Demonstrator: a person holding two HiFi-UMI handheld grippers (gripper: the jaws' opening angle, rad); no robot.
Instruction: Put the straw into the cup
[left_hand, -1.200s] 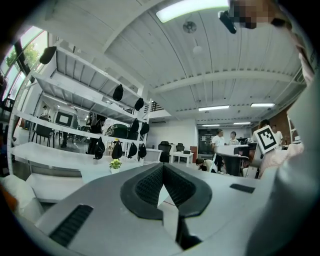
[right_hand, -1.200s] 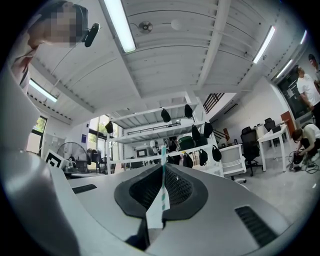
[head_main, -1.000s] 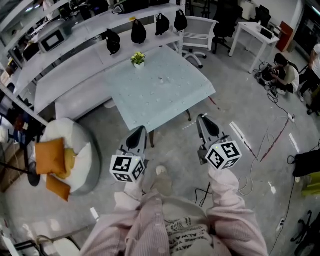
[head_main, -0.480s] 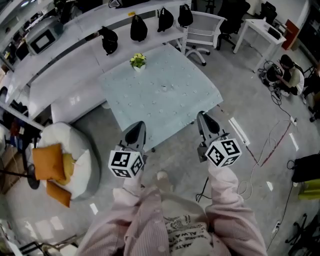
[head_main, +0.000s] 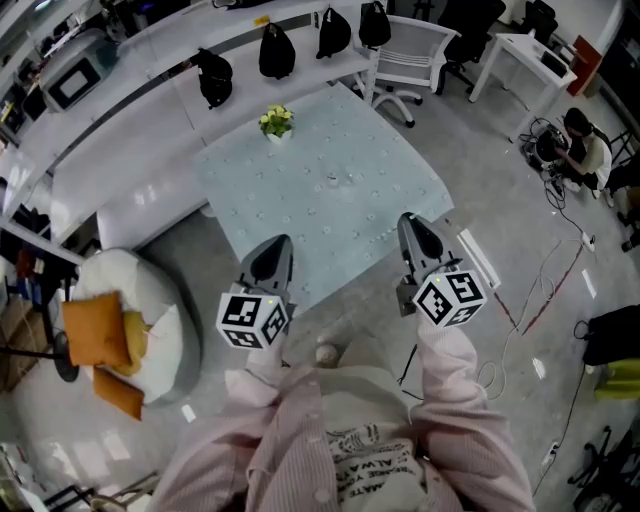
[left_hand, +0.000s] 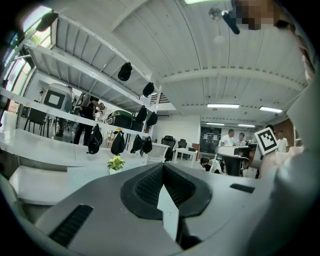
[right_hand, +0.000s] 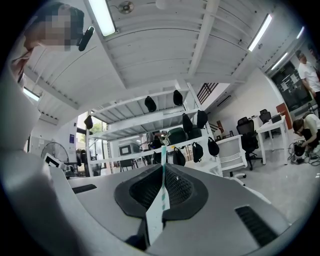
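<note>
The pale glass table (head_main: 300, 210) lies ahead of me in the head view. Near its middle sits a small clear thing (head_main: 333, 180), too small to tell whether it is the cup; no straw can be made out. My left gripper (head_main: 279, 242) reaches just over the table's near edge, and my right gripper (head_main: 409, 220) hovers over its near right corner. Both point level and away from me. In the left gripper view the left gripper (left_hand: 162, 168) has its jaws together, with only a pale sliver in the seam. The right gripper (right_hand: 163, 167) looks the same in its own view.
A small potted plant (head_main: 275, 121) stands at the table's far side. Behind it runs a white bench (head_main: 130, 170) with black bags (head_main: 275, 52) hung above. A round seat with orange cushions (head_main: 110, 325) is at the left, a white chair (head_main: 412, 55) and cables (head_main: 545, 290) at the right.
I have walked toward the table. Both grippers moved forward together from over the floor to the table's near edge, still closed.
</note>
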